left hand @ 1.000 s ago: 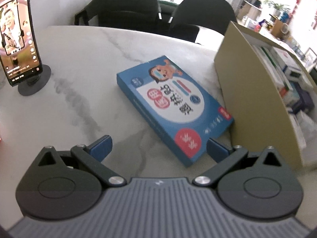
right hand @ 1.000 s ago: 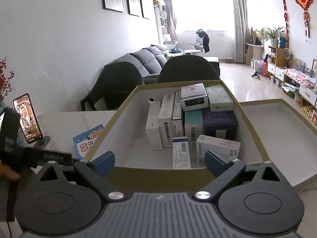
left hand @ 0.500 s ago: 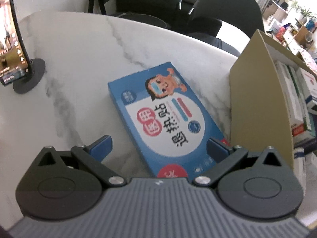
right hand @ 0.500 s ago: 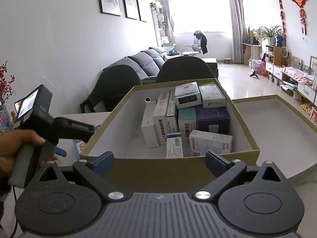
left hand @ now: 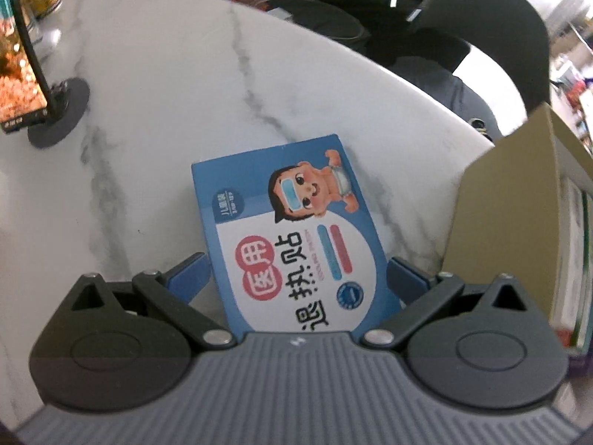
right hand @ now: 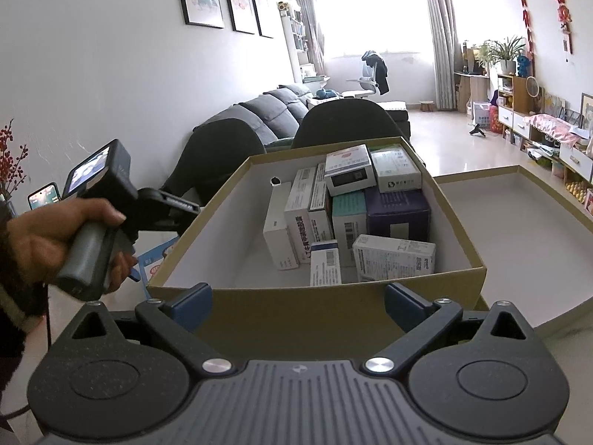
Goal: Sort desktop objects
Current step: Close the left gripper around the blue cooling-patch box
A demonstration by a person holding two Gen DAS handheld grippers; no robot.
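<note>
Left wrist view: the white marble-patterned desk (left hand: 155,85) fills the frame ahead of the left hand-held gripper (left hand: 296,278). Off to that gripper's right stands the tan cardboard box with a white interior (left hand: 504,215), its near wall upright, cartons just visible inside. Dead ahead and between the blue fingers (left hand: 189,274) lies the flat blue carton printed with a cartoon baby (left hand: 289,230), face up on the desk. The fingers stand apart, one at each long edge of the carton, nothing pinched; whether they touch its sides I cannot tell. Far left of the gripper, a phone with a lit screen (left hand: 18,59) leans on a round dark stand (left hand: 61,111).

Over to the right wrist view: the right hand-held gripper (right hand: 296,306) hovers at the near wall of the same box, fingers wide apart, gripping nothing. Straight in front, medicine cartons (right hand: 352,218) are packed upright and stacked toward the box's far right corner. To the right of the box lies its open lid (right hand: 519,215). To the gripper's left, a person's hand (right hand: 55,237) grips the left tool's handle, angled down over the blue carton beside the box.
</note>
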